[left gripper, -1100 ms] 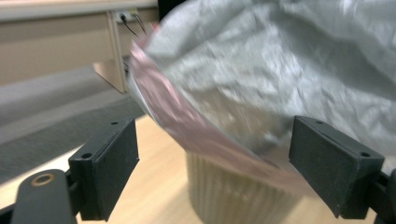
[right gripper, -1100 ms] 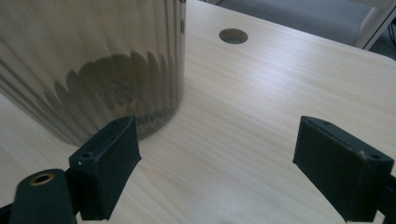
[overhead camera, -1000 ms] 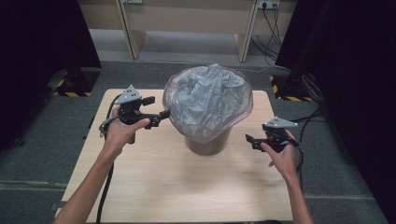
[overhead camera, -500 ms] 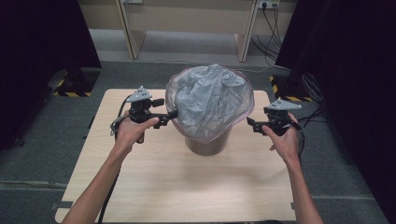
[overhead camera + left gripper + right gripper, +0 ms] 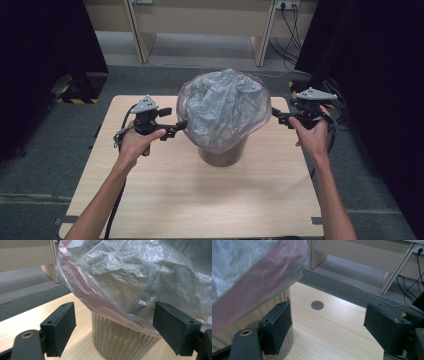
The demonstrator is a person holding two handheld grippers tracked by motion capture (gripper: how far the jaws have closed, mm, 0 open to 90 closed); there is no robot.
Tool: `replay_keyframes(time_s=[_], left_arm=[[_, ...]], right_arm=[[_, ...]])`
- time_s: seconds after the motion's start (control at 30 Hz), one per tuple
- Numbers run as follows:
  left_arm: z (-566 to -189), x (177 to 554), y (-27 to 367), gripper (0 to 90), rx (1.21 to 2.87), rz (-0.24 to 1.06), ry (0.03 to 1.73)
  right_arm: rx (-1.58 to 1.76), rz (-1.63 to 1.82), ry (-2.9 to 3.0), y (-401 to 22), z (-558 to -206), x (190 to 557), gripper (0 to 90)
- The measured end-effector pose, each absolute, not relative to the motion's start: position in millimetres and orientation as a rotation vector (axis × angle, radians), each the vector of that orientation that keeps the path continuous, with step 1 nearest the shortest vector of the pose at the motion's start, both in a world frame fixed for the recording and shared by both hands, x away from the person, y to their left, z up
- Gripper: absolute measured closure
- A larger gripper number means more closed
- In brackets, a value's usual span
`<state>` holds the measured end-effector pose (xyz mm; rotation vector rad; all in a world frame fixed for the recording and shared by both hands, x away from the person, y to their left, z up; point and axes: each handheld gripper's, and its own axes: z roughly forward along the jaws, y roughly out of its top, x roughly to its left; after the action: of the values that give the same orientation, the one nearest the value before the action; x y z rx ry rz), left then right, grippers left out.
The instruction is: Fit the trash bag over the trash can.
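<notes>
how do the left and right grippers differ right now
The left gripper has its jaws at the bag's edge, the film between them but not pinched. The right gripper stands beside the bag with bare table between its jaws, which have just been closing a little. The left sits lower in the high view, the right higher. Both are open and point at the bag.

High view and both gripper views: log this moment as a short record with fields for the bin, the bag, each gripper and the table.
bin: ribbed brown round waste bin, upright near the table's middle
bag: crumpled translucent grey plastic bag with a pinkish edge, puffed up over the bin's mouth and overhanging its sides
left gripper: left gripper, jaws open, at the bag's left edge, bag edge between the jaws, not pinched
right gripper: right gripper, jaws open and just closing a little, beside the bag's right edge, nothing between them
table: light wooden table
</notes>
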<state>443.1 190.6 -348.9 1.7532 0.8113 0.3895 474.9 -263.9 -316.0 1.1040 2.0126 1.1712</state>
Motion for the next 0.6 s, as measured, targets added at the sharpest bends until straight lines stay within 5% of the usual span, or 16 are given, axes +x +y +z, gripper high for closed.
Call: replay_keyframes(time_s=[0.6], left_arm=[[-347.4,441.9,190.0,18.5,1.748,0.389,0.802]], right_arm=[[1.014,1.283,1.986,-243.7,-261.8,499.3,29.9]])
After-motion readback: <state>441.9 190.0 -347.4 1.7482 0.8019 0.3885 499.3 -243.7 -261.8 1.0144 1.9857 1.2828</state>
